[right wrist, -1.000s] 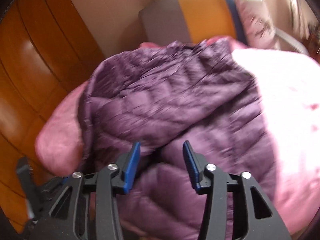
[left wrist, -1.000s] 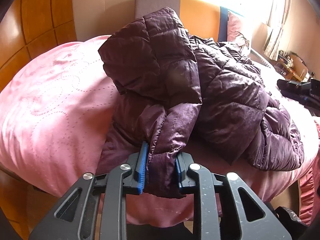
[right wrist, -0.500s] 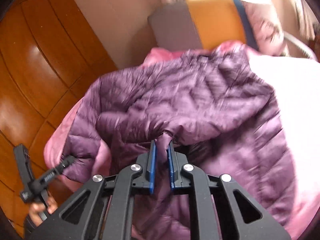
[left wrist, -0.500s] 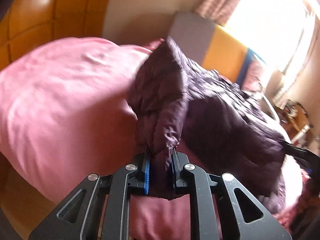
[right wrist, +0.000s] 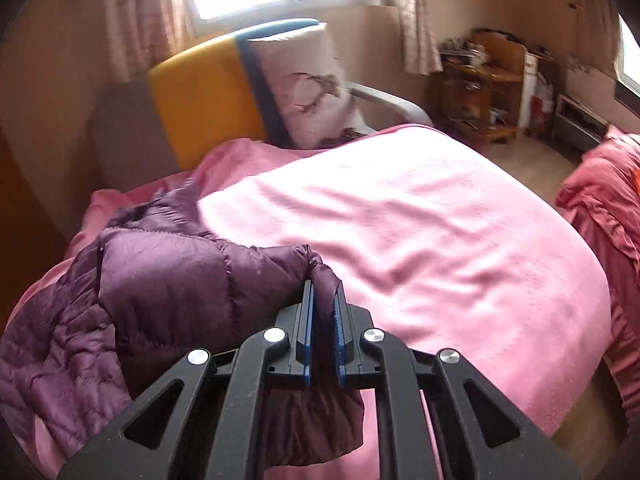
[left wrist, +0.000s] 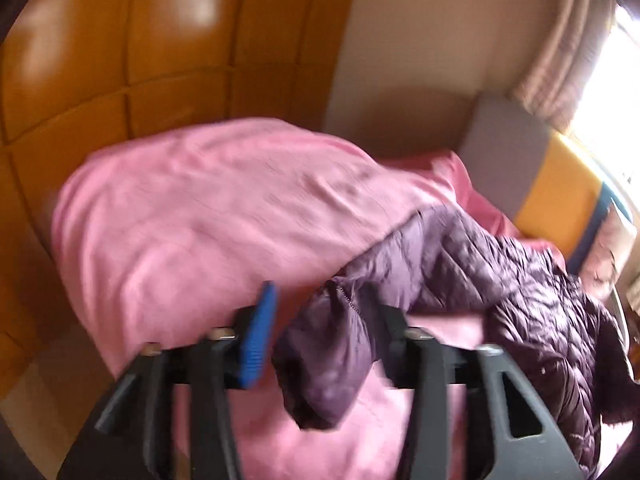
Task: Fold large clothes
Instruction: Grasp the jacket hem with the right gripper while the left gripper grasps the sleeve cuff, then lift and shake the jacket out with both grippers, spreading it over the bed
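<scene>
A dark purple quilted down jacket lies on a pink-covered bed. In the left wrist view my left gripper is open; a jacket cuff hangs loose between its fingers, touching the right one. In the right wrist view my right gripper is shut on a fold of the jacket, holding it at the bed's near left part. The rest of the jacket trails off to the left and below the gripper.
The pink bedspread stretches to the right. A grey, orange and blue headboard and a white pillow stand behind. An orange wooden wall is at left. A wooden shelf and red bedding are at right.
My left gripper has opened and let go of the cuff, swinging left. My right gripper stays shut on the jacket and has pulled it to the right across the bed.
</scene>
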The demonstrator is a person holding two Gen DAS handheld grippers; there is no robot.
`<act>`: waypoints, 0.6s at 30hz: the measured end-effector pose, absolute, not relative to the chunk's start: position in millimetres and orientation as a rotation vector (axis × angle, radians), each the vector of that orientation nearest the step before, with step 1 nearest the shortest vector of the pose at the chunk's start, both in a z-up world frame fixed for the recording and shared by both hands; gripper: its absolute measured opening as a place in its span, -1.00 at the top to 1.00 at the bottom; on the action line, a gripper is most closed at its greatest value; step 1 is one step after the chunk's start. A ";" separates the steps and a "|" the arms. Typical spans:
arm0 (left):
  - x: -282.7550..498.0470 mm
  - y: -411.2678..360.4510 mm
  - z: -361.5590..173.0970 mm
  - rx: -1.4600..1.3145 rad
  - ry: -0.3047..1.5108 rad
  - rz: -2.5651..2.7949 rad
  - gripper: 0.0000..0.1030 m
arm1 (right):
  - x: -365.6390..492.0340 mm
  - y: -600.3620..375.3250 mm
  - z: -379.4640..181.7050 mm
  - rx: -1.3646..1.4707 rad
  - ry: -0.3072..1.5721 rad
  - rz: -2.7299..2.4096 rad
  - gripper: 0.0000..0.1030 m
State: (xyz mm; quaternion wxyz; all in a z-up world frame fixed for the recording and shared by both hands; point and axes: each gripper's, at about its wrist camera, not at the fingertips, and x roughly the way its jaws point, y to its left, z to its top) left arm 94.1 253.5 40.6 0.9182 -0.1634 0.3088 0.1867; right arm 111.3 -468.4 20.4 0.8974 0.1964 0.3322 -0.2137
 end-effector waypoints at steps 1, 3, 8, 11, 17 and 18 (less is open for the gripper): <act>85.3 255.5 44.2 -0.335 0.613 0.386 -0.15 | 109.9 -486.6 14.7 0.443 0.700 -0.488 0.85; 75.3 252.0 47.8 -0.324 0.599 0.351 -0.18 | 108.4 -510.9 7.0 0.484 0.714 -0.547 0.84; 64.6 215.4 38.2 -0.308 0.645 0.057 -0.18 | 97.0 -554.0 4.2 0.596 0.668 -0.609 -0.07; 73.5 176.9 22.8 -0.271 0.684 -0.102 -0.52 | 81.3 -562.9 23.2 0.624 0.614 -0.621 -0.40; 110.7 115.5 -11.0 -0.260 0.748 -0.327 -0.73 | 55.5 -503.9 39.0 0.554 0.626 -0.434 -0.66; 120.3 108.3 -18.4 -0.276 0.772 -0.356 -0.73 | 55.2 -488.9 34.6 0.547 0.649 -0.374 -0.70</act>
